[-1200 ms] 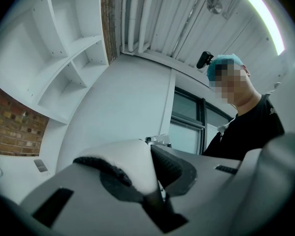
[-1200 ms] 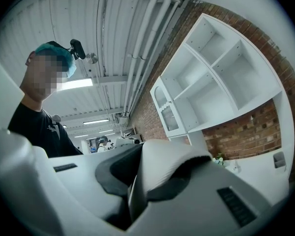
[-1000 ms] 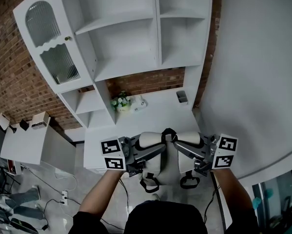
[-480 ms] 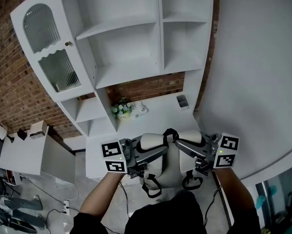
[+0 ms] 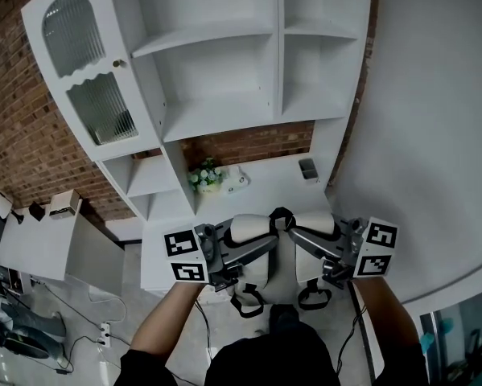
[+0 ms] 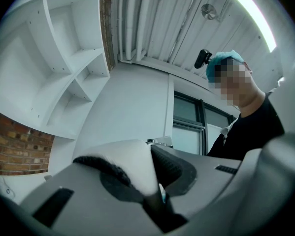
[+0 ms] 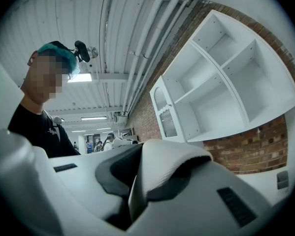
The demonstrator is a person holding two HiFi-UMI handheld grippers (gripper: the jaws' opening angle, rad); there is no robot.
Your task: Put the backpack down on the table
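Backpack (image 5: 253, 230) carried slightly nearer the table (image 5: 273, 191), left tongs (image 6: 147, 176) and right tongs (image 7: 135, 188) both pinching it

Grey left gripper (image 5: 258, 248), grey right gripper (image 5: 299, 239), black-and-white marker cubes (image 5: 185, 256), black T-shirt (image 6: 251, 128)

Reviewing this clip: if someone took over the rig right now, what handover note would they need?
Left gripper: shut on one white padded strap of the backpack.
Right gripper: shut on the other strap.
Backpack: hangs between both grippers at the near edge of the white table, with its lower strap loops dangling past the edge; it appears not to be set down yet.
On the table: a flower pot and a small cup at the back.
Done: both straps are gripped and the backpack is at the table.
Left: lower it onto the tabletop, then open both jaws.
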